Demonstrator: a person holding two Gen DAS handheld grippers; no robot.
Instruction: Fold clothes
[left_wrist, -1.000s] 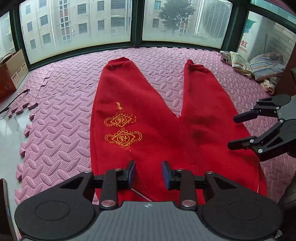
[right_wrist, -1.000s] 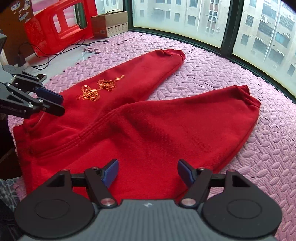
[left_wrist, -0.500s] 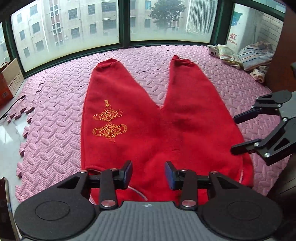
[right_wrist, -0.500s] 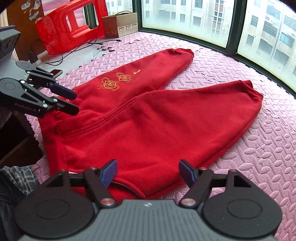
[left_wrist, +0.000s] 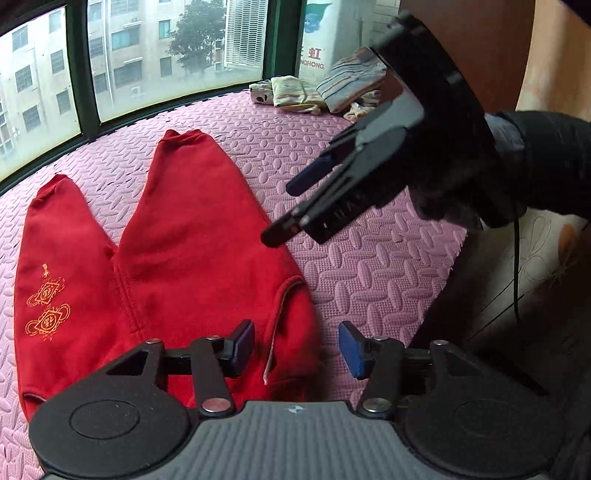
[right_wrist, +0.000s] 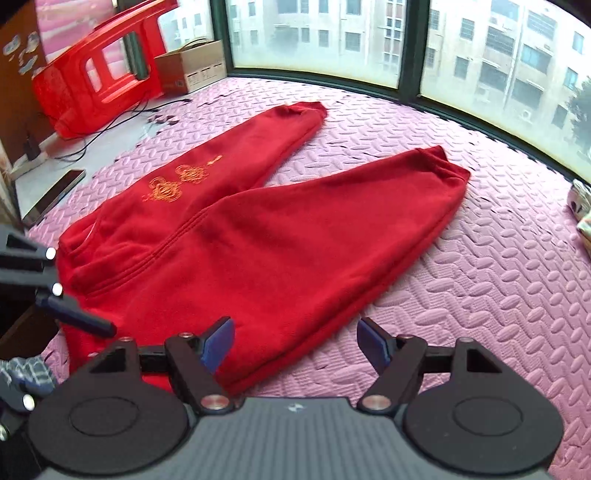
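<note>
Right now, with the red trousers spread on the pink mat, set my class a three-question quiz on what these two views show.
1. True or false: the red trousers lie flat with both legs spread apart in a V.
2. Which leg carries the gold embroidery? A) the one nearer the red plastic chair B) the one nearer the pile of folded laundry
3. Fill in: the jaws of the left gripper and the right gripper are both ____, holding nothing.

Key: 1 true; 2 A; 3 open.
</note>
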